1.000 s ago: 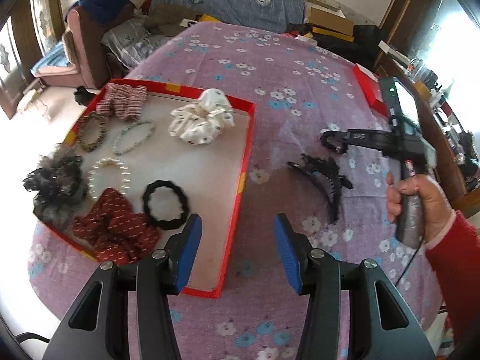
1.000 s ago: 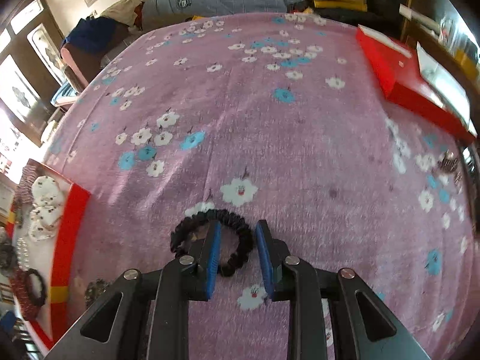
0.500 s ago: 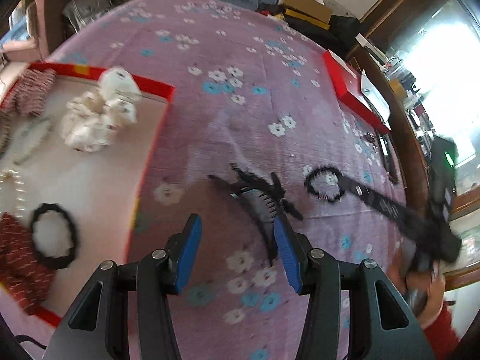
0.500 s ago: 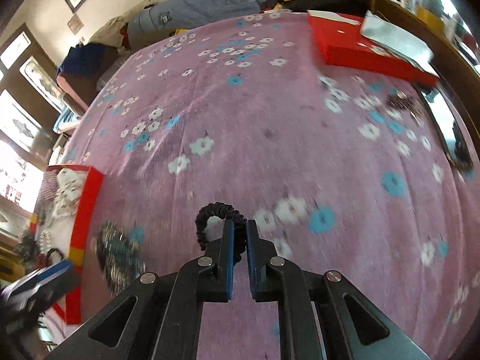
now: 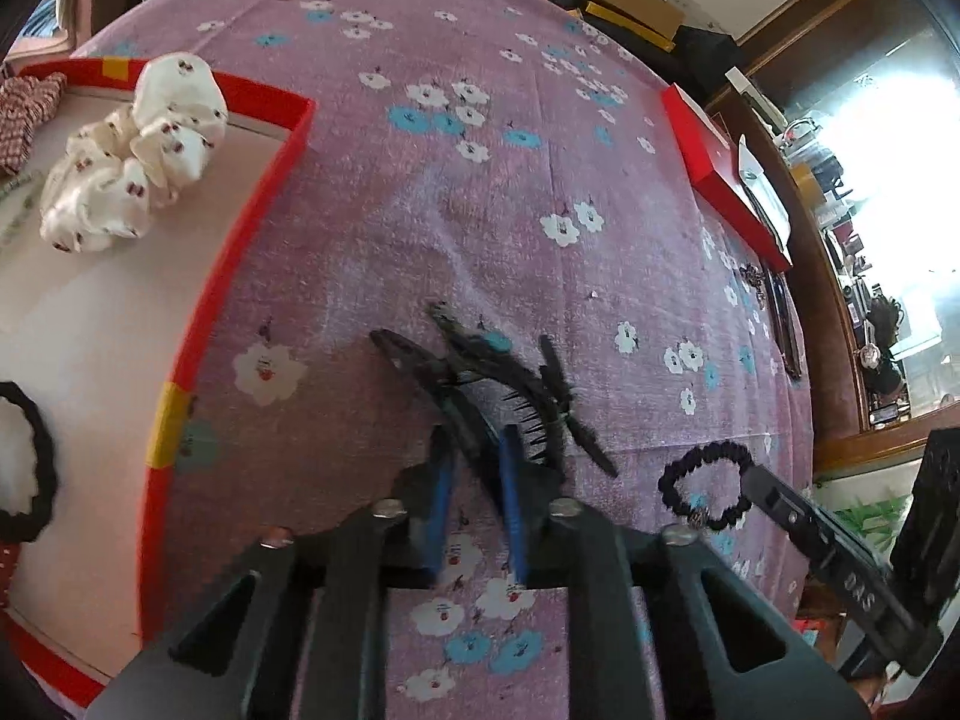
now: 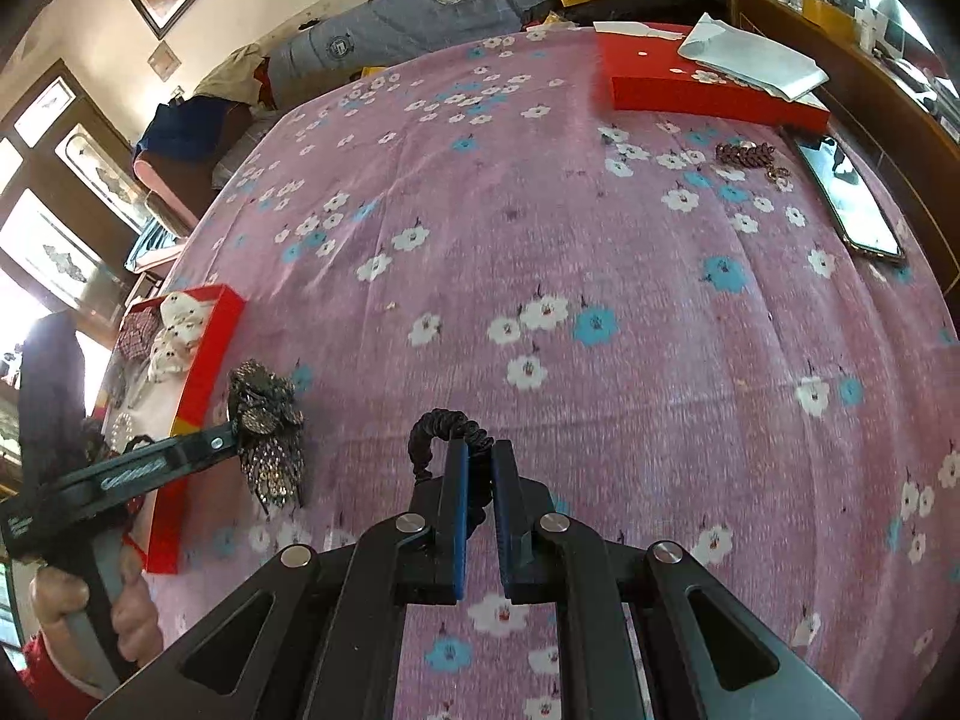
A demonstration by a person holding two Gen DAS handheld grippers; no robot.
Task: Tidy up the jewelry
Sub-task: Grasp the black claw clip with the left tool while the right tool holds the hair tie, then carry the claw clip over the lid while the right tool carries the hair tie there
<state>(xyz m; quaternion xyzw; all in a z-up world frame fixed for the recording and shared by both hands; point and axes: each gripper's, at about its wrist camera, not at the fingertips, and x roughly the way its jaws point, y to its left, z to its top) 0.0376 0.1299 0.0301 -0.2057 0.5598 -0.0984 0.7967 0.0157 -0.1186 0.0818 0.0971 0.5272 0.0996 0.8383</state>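
Left wrist view: my left gripper is closing on the black hair claw, seemingly between the pads; red tray at nine o'clock. Right wrist view: my right gripper is clamped on the black scrunchie, at centre above the floral bench.

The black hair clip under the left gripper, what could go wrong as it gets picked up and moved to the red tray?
The left gripper is closing on one end of the black hair clip, so the long clip may swing or slip. Its teeth could snag the flowered cloth. The right gripper, holding the black scrunchie, is close by, so the two may collide heading for the red tray.
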